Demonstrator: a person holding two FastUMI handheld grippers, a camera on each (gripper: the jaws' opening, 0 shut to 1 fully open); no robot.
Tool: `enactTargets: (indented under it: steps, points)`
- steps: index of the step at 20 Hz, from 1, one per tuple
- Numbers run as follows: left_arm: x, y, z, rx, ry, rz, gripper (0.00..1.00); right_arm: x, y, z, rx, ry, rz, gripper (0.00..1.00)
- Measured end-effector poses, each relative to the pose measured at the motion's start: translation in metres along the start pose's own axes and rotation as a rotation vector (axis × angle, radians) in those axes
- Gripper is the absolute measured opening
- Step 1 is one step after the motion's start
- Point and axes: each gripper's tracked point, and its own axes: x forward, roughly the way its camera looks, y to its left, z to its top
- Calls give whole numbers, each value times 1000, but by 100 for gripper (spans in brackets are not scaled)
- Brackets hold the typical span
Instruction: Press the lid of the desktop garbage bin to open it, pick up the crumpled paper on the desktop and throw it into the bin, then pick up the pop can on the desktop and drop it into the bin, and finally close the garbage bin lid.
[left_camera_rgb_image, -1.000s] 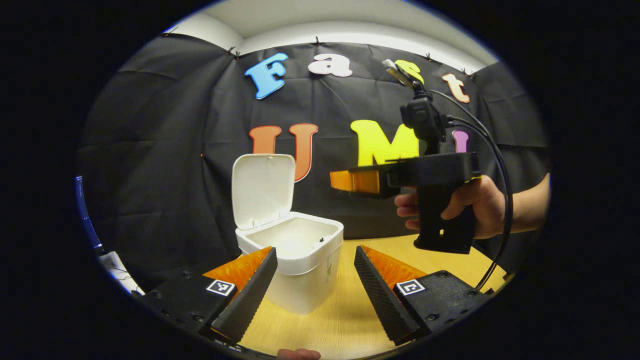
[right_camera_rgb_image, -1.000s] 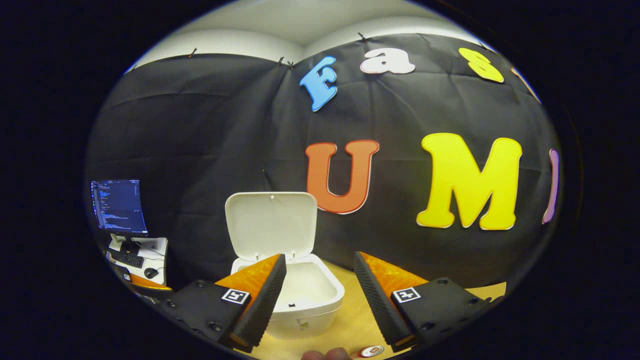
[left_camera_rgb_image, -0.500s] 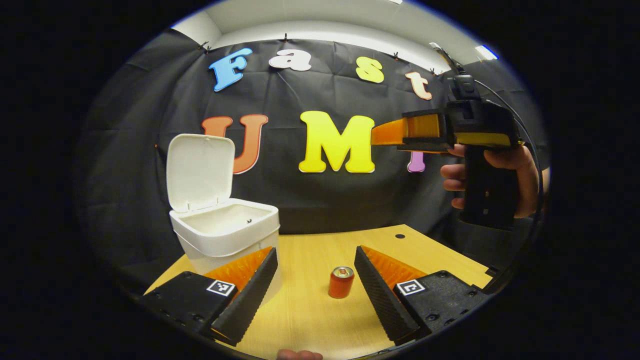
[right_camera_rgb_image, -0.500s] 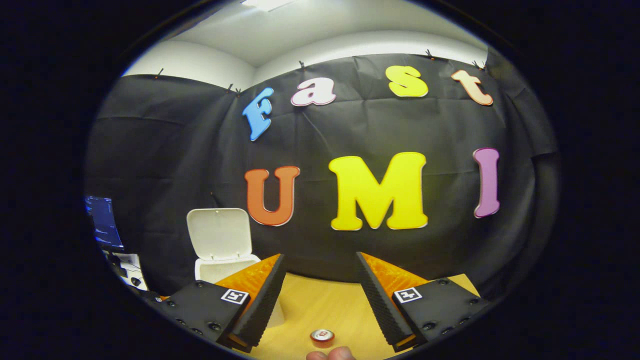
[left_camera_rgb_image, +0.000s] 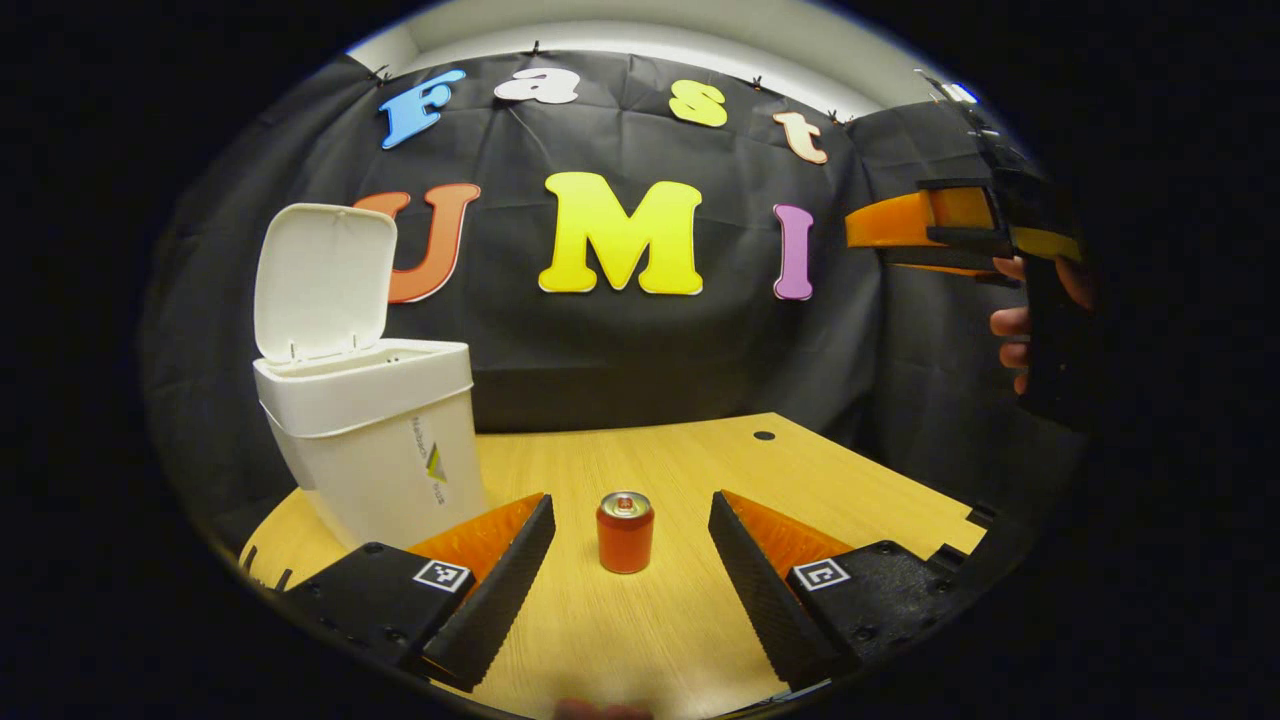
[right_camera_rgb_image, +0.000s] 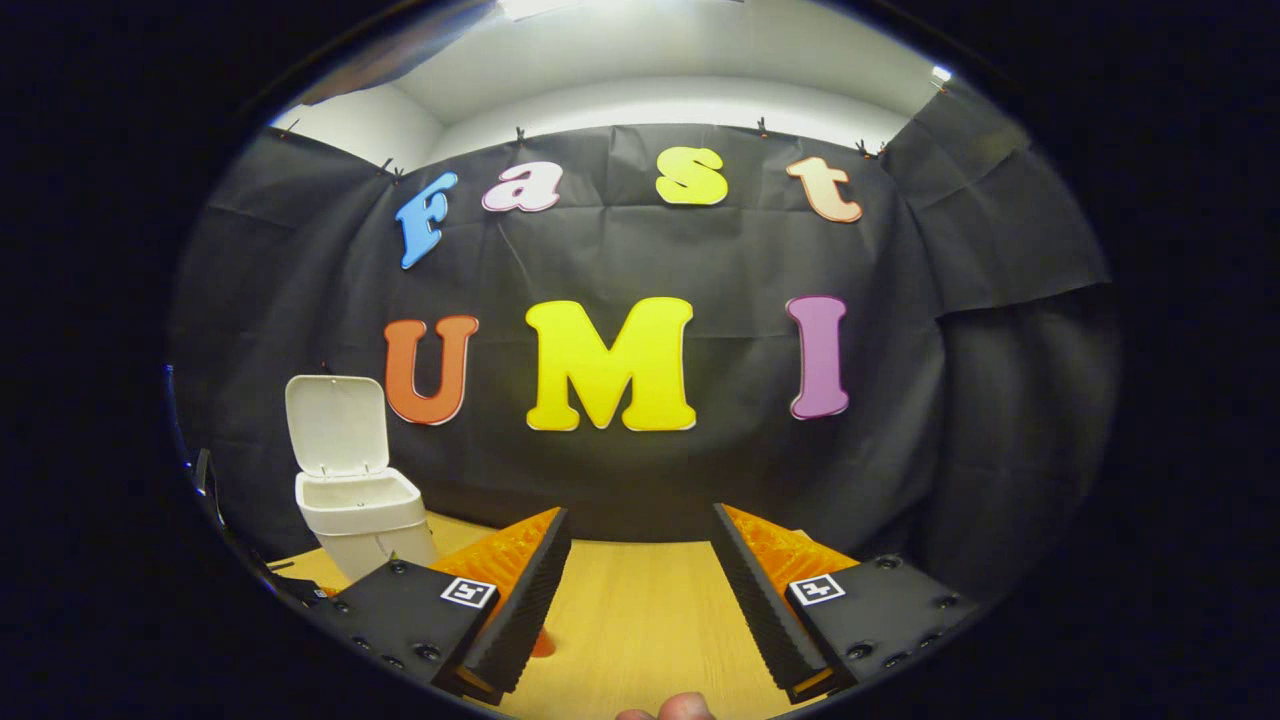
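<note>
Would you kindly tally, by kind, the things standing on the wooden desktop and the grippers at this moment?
Garbage bin, white, lid up: 1
Pop can, upright: 1
Grippers, both open: 2, the left gripper and the right gripper
Total: 4

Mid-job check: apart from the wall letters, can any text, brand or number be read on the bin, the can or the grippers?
Bin: a sticker on its side, print too small to read.
Can: nothing readable on the side shown.
Square markers: black-and-white patterns, no words.
</note>
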Motion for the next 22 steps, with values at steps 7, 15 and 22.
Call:
enactTargets:
  steps: [7,15,22]
  points:
    - [47,-10,-54,27,51,-28,100,-30,-35,-45,31,91,-108,90]
    - [104,10,-102,-5,155,-6,100,-46,-55,-44,-13,105,-131,90]
    - [144,19,-121,20,209,-19,100,-36,-65,-50,-23,144,-144,90]
